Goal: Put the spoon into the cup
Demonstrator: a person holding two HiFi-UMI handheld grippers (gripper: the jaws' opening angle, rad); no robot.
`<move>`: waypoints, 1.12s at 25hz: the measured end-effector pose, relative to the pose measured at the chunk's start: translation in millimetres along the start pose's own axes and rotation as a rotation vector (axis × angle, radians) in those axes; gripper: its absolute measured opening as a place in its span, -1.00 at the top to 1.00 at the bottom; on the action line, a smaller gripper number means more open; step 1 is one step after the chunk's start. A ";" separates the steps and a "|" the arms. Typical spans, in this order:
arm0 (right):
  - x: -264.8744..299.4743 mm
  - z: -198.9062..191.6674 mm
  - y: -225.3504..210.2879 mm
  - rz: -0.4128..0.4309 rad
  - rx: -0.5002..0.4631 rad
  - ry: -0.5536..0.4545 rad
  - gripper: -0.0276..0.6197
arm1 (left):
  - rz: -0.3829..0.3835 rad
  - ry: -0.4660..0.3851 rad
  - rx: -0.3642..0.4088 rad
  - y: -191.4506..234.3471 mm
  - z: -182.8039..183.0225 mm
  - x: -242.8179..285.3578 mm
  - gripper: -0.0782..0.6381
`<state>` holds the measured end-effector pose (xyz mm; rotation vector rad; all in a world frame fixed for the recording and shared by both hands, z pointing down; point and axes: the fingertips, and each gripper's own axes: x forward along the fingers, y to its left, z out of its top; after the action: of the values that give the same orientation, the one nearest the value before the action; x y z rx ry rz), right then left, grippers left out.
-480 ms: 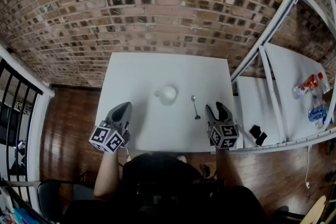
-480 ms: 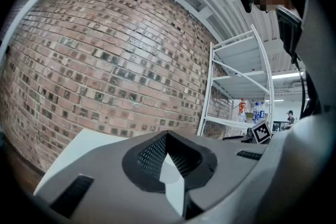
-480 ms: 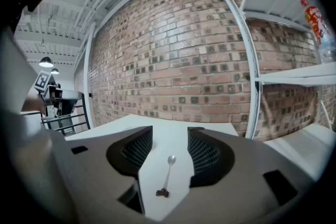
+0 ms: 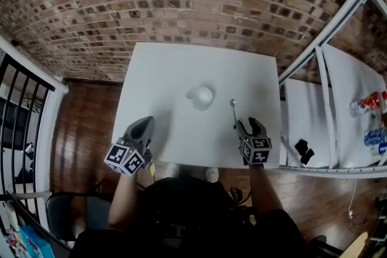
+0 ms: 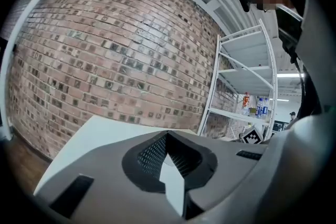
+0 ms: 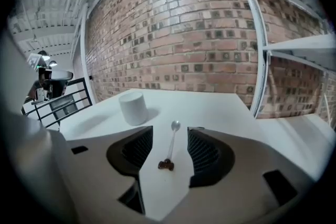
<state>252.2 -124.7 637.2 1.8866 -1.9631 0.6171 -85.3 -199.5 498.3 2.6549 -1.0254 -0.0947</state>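
Spoon (image 6: 172, 140) lies on the white counter (image 4: 169, 75) right of the cup (image 4: 201, 95), handle between the right gripper's (image 4: 251, 125) wide-open jaws, which should straddle it squarely before closing; the left gripper's (image 4: 143, 127) jaws are together.

My left gripper (image 4: 143, 124) and right gripper (image 4: 250, 125) are grey plastic with dark ribbed pads (image 6: 202, 152), each bearing a black-and-white marker cube (image 4: 126, 159). My clothes (image 4: 187, 208) are black.

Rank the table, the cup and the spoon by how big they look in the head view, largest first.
1. table
2. cup
3. spoon: far thinner than the cup, though roughly as long as the cup is wide.
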 end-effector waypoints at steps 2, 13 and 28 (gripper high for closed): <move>9.2 -16.9 3.3 0.000 0.000 0.047 0.32 | 0.007 0.023 -0.005 2.6 -6.8 -5.0 0.77; 38.7 -77.1 -0.4 -0.082 0.017 0.215 0.46 | 0.047 0.086 -0.052 10.9 -42.0 -25.8 0.77; 39.7 -80.9 -1.7 -0.109 -0.001 0.248 0.52 | 0.051 0.082 -0.074 13.2 -46.1 -39.5 0.77</move>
<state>247.8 -115.2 726.7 1.8051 -1.6940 0.7764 -115.6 -171.1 544.5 2.5430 -1.0420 -0.0129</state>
